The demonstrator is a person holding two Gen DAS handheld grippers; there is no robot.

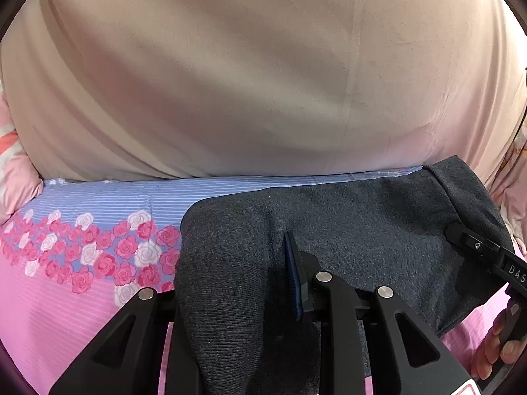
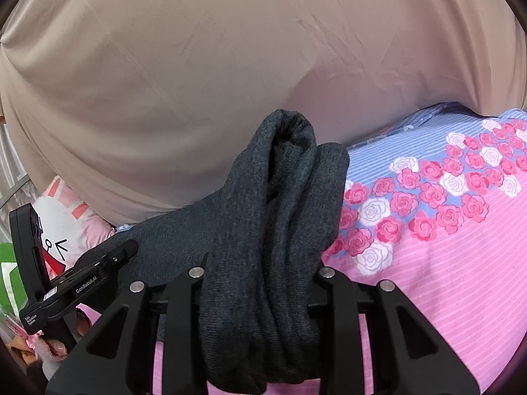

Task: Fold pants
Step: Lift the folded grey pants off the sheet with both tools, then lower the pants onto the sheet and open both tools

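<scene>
A: What is hidden or cut off?

B: The beige draped curtain (image 1: 230, 75) is cropped by the lens rim. The pink-and-blue striped, rose-printed bedsheet (image 1: 82, 312) is partly covered by one pair of dark grey knit pants (image 1: 362, 230), lifted just above it and bunched.

A: How are the tongs seen?

B: The left gripper (image 1: 243, 302) is clamped on the pants, one finger buried in cloth. The right gripper (image 2: 260, 283) is likewise closed on a thick fold, its fingertips concealed.

A: Any writing?

B: "GenRobot.AI" is read on the left gripper; "DAS", cut off, on the right.
</scene>
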